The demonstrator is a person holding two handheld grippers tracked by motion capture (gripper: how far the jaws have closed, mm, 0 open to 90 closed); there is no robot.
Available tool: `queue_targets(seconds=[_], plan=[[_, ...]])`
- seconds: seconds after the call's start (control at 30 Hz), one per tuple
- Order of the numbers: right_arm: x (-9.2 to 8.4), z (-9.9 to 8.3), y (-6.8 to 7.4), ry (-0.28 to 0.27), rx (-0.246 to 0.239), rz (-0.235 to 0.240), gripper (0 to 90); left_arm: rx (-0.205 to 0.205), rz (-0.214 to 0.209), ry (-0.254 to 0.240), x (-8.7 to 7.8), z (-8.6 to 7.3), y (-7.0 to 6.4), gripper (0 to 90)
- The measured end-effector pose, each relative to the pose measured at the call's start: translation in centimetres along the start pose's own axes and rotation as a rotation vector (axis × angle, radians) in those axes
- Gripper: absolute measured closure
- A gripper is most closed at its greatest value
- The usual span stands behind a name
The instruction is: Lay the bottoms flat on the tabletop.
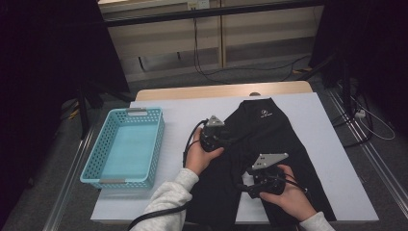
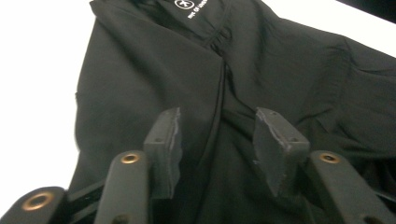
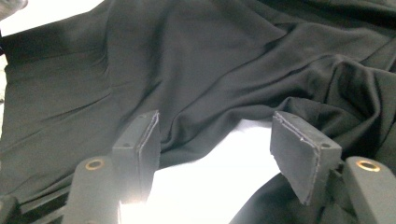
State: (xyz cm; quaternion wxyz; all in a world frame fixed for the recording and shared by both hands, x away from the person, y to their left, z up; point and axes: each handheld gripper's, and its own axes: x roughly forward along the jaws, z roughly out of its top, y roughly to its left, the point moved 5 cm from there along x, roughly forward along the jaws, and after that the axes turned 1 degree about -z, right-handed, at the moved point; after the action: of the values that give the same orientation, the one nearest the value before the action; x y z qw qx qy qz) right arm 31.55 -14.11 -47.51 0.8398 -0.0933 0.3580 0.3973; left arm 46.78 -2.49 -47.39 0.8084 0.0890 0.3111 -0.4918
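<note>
A pair of black trousers (image 1: pixel 272 127) lies spread on the white-covered table, waistband with a small white logo at the far end. My left gripper (image 1: pixel 230 139) rests over the garment's left-middle part. In the left gripper view the jaws of the left gripper (image 2: pixel 217 140) stand open over a raised fold of the black cloth (image 2: pixel 280 60), and the pads press on nothing. My right gripper (image 1: pixel 245 188) is nearer me, where the two legs part. Its jaws (image 3: pixel 215 144) are open above the cloth edge (image 3: pixel 210 60) and a patch of white table.
A light blue plastic basket (image 1: pixel 159 139) stands at the table's left side with nothing in it. The white cover (image 1: pixel 332 159) shows to the right of the trousers, and a wooden strip (image 1: pixel 221 90) runs along the far edge. Cables lie on the floor beyond.
</note>
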Motion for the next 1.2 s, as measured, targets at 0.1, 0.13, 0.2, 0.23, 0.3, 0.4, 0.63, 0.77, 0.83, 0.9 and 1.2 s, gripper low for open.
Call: queue_targets(seconds=[0.1,0.13,0.2,0.23,0.3,0.4,0.63,0.77,0.83,0.9,1.2], plan=[[-0.1,0.0,-0.1,-0.002,0.002,0.001,34.0,0.028,0.003,0.019,1.3,0.1,-0.1,50.8],[-0.1,-0.1,-0.1,-0.003,0.003,0.001,33.9,0.052,0.018,0.033,1.6,0.0,0.0,50.5],[-0.2,-0.1,-0.1,-0.005,0.005,0.0,33.9,0.059,0.037,0.064,2.4,-0.3,0.2,50.1],[-0.2,-0.1,-0.1,-0.005,0.007,0.0,33.9,0.065,0.053,0.069,2.6,-0.4,0.4,50.1],[-0.3,-0.1,-0.2,-0.006,0.007,0.001,33.8,0.068,0.067,0.068,2.8,-0.3,0.6,52.6],[-0.4,-0.1,-0.2,-0.009,0.009,-0.001,33.7,0.088,0.1,0.093,2.8,-0.1,0.7,63.6],[-0.3,0.0,-0.2,-0.007,0.007,0.004,33.3,-0.083,0.062,0.018,1.2,1.0,1.5,85.9],[-0.2,-0.2,-0.2,-0.002,0.01,0.004,32.7,-0.123,0.057,-0.029,-0.6,1.9,2.6,86.1],[-0.2,-0.2,-0.2,0.0,0.007,0.007,32.7,-0.148,0.064,-0.062,-1.5,2.5,3.5,86.1],[-0.2,-0.1,-0.1,-0.001,0.006,0.009,32.5,-0.188,0.092,-0.113,-2.8,3.3,5.0,86.3],[-0.1,-0.3,-0.2,0.004,0.011,0.016,31.4,-0.334,0.391,-0.162,-7.1,1.0,12.0,44.2]])
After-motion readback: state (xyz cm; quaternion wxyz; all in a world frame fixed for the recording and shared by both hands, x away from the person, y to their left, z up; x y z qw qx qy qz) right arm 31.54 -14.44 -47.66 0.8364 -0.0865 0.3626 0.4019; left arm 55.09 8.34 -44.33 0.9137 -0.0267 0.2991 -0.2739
